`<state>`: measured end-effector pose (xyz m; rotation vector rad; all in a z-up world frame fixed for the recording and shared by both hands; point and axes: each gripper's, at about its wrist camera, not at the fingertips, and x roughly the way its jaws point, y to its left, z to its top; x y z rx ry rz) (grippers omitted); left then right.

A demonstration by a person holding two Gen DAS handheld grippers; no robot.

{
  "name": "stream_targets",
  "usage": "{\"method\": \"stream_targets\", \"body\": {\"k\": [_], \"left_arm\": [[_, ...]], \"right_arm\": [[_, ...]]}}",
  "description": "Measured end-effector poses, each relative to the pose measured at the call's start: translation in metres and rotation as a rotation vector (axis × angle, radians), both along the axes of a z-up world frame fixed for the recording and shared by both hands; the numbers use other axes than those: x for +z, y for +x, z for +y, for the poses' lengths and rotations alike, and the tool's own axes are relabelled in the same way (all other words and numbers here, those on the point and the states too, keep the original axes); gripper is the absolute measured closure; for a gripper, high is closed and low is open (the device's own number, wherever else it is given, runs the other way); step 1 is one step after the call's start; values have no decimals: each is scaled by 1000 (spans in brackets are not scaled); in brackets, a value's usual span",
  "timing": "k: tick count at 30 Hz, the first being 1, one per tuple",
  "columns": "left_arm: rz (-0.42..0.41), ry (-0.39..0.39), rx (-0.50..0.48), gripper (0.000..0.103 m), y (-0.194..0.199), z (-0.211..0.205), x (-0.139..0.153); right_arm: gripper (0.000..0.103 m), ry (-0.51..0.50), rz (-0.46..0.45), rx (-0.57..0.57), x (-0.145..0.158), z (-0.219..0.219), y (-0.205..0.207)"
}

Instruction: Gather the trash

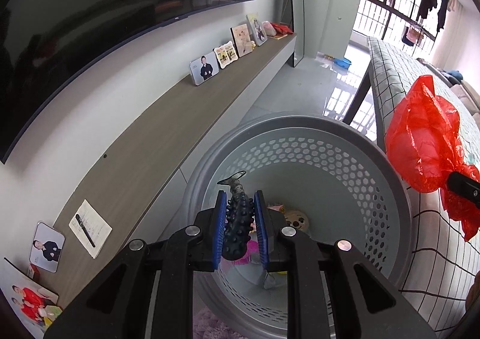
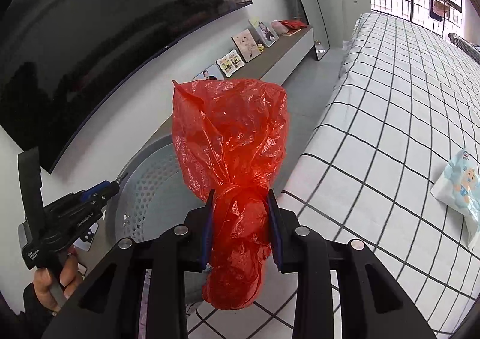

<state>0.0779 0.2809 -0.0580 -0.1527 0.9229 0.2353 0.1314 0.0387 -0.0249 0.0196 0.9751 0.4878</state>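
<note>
Grey perforated plastic, the wall of a round laundry-style basket (image 1: 330, 156) serving as the bin, fills the near floor between a low wood-topped shelf on the left and a bed on the right, with a few scraps already lying at its bottom. Right over its mouth the left gripper (image 1: 240, 228) pinches a dark knobbly rubber toy with a fish-like tail (image 1: 238, 219) between its blue pads; the thing looks light, springy and a little squashy, and the studs give the pads good purchase, so I would judge the mid-body hold sound and a simple release enough to drop it in. Just to the right, beside the rim, the right gripper (image 2: 241, 228) is clamped on the knotted neck of a crumpled red thin-plastic bag (image 2: 231, 141), which balloons above the jaws and sags below them. It seems nearly weightless, slick and easily torn, so the twisted knot is the sensible place to hold it. On the bed, a white sheet with a black grid (image 2: 375, 129) carries a pale blue printed packet (image 2: 459, 189) at the right. Farther along the shelf (image 1: 156, 135) stand small framed photos (image 1: 205, 67) under a big dark wall screen (image 1: 90, 24). Beyond, glossy floor tiles run to a barred window with laundry hanging.
</note>
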Motion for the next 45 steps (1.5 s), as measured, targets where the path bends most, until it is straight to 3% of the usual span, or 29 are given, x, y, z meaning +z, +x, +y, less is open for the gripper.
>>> {"method": "stream_targets", "body": {"k": [25, 28, 32, 45], "left_arm": [[21, -3, 3, 83, -5, -1, -2], [23, 2, 5, 77, -5, -2, 1], [13, 10, 16, 57, -12, -3, 6], [17, 41, 72, 39, -31, -9, 14]], "right_arm": [[71, -43, 55, 128, -15, 53, -6], [66, -48, 37, 141, -11, 57, -7], [44, -47, 6, 149, -5, 60, -12], [44, -56, -5, 138, -7, 62, -19]]}}
